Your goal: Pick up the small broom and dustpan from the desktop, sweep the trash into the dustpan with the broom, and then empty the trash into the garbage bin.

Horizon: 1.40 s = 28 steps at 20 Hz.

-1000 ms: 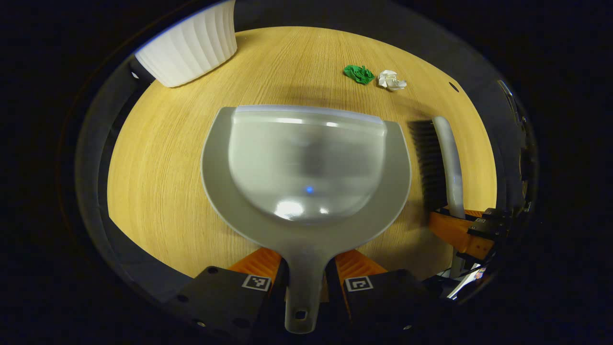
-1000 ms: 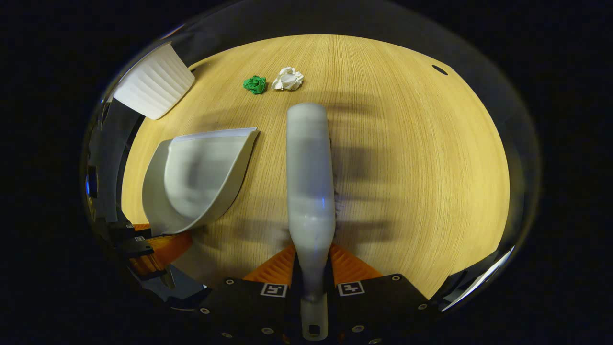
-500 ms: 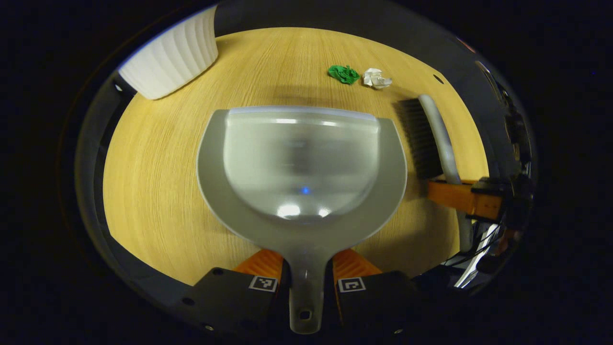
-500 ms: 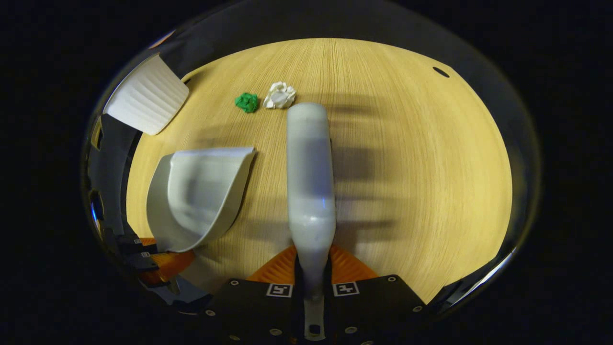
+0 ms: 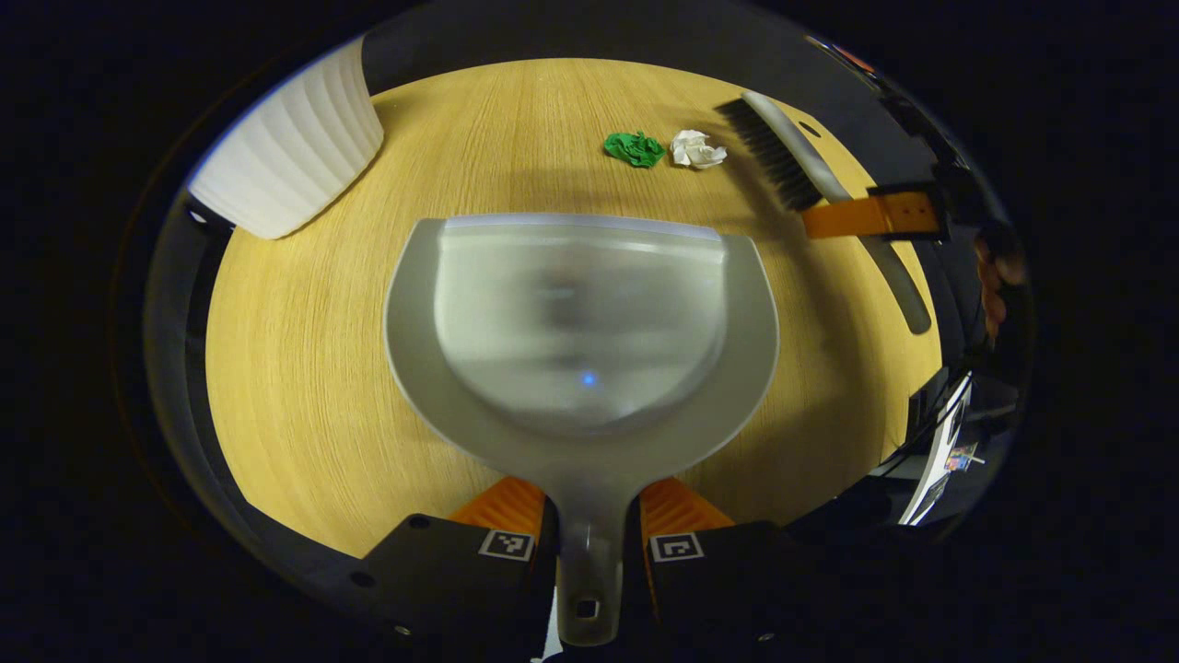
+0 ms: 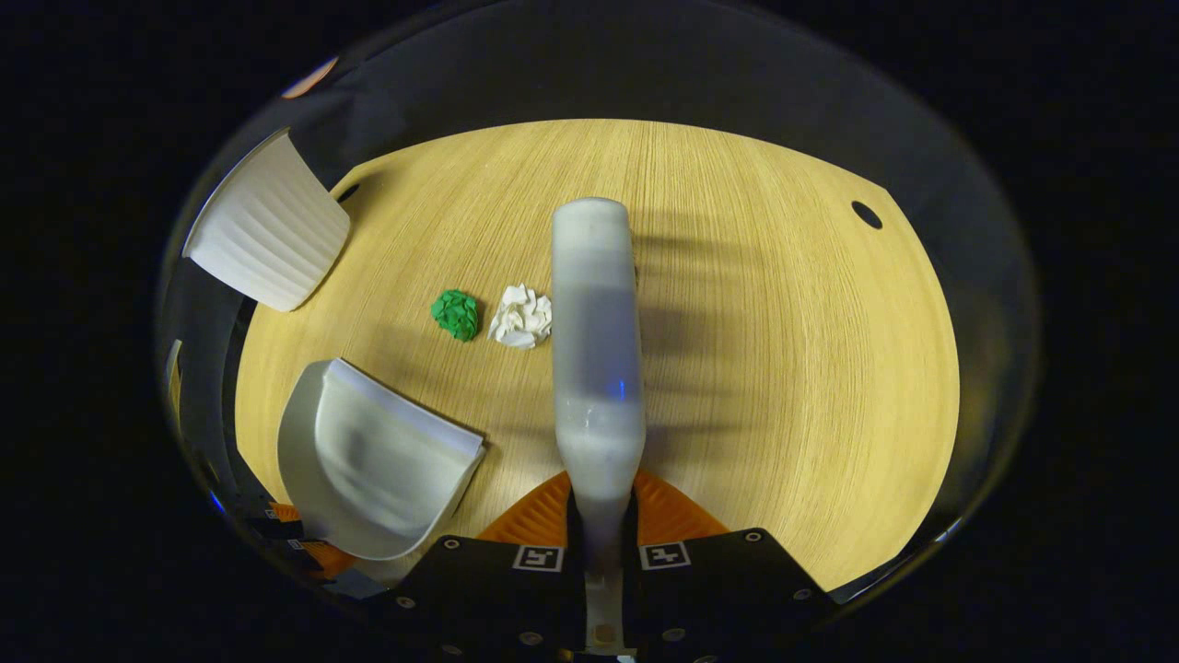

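Note:
My left gripper (image 5: pixel 589 516) is shut on the handle of the grey dustpan (image 5: pixel 580 322), which hangs over the wooden desktop (image 5: pixel 304 368) with its mouth facing away. My right gripper (image 6: pixel 603 516) is shut on the handle of the grey broom (image 6: pixel 597 341), whose back points forward. In the left gripper view the broom (image 5: pixel 783 157) sits far right, bristles beside the trash. A green crumpled scrap (image 6: pixel 455 314) and a white crumpled paper (image 6: pixel 520 316) lie just left of the broom head. The dustpan (image 6: pixel 378 460) is at lower left in the right gripper view.
A white ribbed garbage bin (image 5: pixel 285 147) stands at the desktop's far left corner, also the bin (image 6: pixel 262 230) in the right gripper view. A cable hole (image 6: pixel 866 214) lies at the far right of the desktop. A hand (image 5: pixel 995 276) holds the right gripper.
The right gripper carried the broom forward until its head is beside the two scraps. The dustpan stayed roughly in place, now behind and left of the broom.

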### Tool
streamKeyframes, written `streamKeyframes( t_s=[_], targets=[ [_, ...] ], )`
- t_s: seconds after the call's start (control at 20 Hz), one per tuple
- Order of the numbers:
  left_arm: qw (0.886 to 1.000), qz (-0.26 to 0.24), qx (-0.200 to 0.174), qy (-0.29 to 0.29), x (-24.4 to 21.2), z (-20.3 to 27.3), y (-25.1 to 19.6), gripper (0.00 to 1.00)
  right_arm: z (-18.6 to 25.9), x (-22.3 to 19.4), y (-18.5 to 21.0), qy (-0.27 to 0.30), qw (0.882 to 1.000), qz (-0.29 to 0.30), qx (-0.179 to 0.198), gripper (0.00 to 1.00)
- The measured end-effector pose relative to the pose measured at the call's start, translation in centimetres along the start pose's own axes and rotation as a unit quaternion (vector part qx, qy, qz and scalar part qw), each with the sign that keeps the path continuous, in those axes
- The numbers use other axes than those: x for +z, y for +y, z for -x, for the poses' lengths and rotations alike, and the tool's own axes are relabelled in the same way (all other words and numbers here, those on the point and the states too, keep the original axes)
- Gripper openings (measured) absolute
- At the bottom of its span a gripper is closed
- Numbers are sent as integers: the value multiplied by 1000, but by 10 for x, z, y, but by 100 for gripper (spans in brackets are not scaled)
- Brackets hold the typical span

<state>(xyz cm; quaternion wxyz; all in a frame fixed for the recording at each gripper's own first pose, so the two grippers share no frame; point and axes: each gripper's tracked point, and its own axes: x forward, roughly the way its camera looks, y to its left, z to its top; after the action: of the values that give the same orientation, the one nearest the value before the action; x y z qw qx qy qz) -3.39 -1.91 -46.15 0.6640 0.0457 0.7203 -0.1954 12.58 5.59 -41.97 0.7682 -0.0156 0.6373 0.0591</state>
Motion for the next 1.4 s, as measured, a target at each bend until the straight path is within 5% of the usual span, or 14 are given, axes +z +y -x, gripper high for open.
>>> streamKeyframes(
  t_s=[0.35, 0.65, 1.05, 1.4],
  targets=[
    [999, -46, -9, 18, 5, 1, 10, 30, -28, 64, -15, -11, 997, 76, -15, 15],
    [996, -87, -7, 29, 13, -1, 21, 30, -50, 59, 6, 32, 986, 157, 36, 15],
    [991, -128, -8, 37, 21, 1, 28, 30, -50, 35, 40, 62, 934, 334, 108, 15],
    [991, -126, -8, 39, 17, 2, 30, 30, -40, 56, 29, 83, 914, 382, 113, 15]
  ],
)
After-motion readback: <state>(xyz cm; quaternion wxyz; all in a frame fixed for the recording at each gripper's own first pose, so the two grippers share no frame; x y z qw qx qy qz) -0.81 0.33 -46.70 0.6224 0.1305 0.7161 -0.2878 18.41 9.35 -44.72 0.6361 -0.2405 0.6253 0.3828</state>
